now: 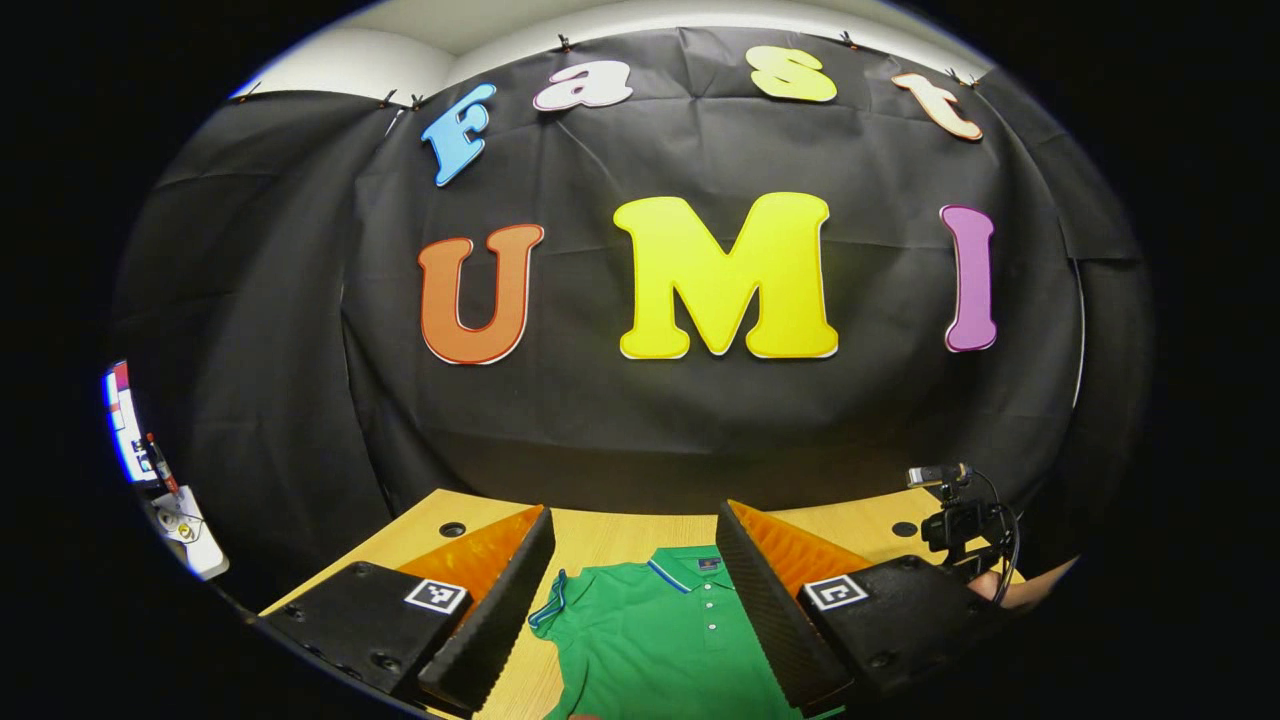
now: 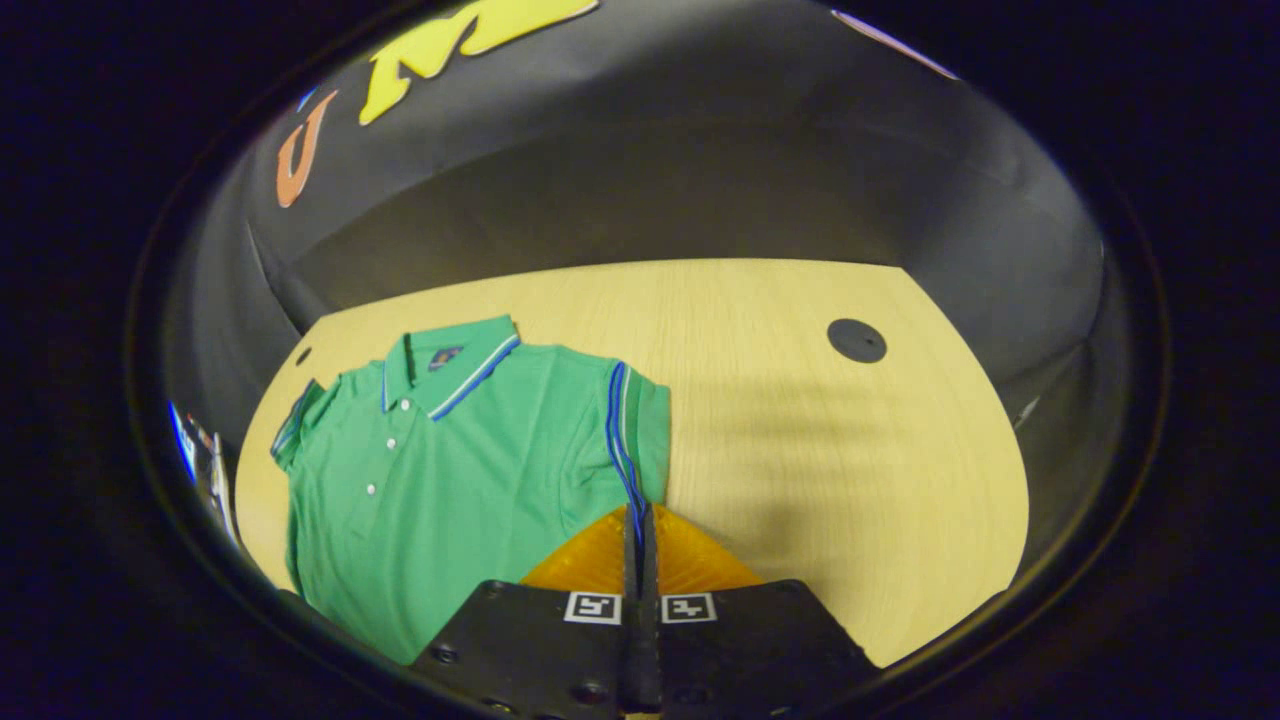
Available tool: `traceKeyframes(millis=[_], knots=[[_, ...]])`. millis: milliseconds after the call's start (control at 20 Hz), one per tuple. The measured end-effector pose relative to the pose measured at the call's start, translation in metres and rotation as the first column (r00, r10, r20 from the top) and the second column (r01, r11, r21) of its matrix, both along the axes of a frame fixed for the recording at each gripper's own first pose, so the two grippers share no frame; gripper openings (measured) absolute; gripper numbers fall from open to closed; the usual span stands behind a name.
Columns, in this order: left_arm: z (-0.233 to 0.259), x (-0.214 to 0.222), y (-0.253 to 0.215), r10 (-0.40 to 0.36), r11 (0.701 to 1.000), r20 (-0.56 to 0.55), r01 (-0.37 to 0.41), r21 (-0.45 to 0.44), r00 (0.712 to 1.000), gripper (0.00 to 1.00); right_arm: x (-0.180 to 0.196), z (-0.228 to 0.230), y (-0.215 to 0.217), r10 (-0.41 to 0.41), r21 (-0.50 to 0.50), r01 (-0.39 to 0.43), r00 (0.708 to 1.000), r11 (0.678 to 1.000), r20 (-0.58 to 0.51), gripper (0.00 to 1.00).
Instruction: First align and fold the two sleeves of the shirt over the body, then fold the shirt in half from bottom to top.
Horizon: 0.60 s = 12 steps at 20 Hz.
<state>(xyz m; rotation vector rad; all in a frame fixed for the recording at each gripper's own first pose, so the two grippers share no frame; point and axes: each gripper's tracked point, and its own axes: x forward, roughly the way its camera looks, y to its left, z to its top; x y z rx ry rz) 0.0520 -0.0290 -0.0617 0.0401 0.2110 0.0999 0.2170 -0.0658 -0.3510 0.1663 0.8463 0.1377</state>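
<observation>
Wooden table [image 2: 800, 450] – green shirt [image 2: 440, 470] (blue-striped sleeves) flat

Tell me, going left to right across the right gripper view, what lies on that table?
Green polo shirt with white buttons, then its blue-striped sleeve pinched in the right gripper, then bare pale wooden table, then a round black hole cover.

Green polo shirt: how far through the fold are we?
Early. Nothing is folded yet: the green polo shirt lies flat on the light wooden table, bottom unfolded. In hand: the right gripper is shut on the blue-striped sleeve cuff, which still lies out at the side. The left gripper is open above the shirt. Left: both sleeve folds, then bottom to top.
</observation>
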Motion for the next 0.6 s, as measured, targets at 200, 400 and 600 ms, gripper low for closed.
traceKeyframes(millis=[200,400,600], knots=[[0.006,-0.004,0.006,0.002,1.0,0.014,-0.002,0.004,1.0,1.0,0.002,0.033,0.013,0.005,0.0,-0.005,0.998,1.0,0.055,0.0],[0.006,-0.012,0.016,0.014,1.0,0.017,-0.014,-0.023,1.0,1.0,-0.001,0.065,0.043,0.012,-0.01,-0.011,0.996,1.0,0.09,0.0],[0.007,-0.023,0.041,0.049,0.998,0.034,-0.047,-0.046,0.998,1.0,0.0,0.079,0.079,-0.011,-0.012,0.013,0.996,1.0,0.094,0.0]])
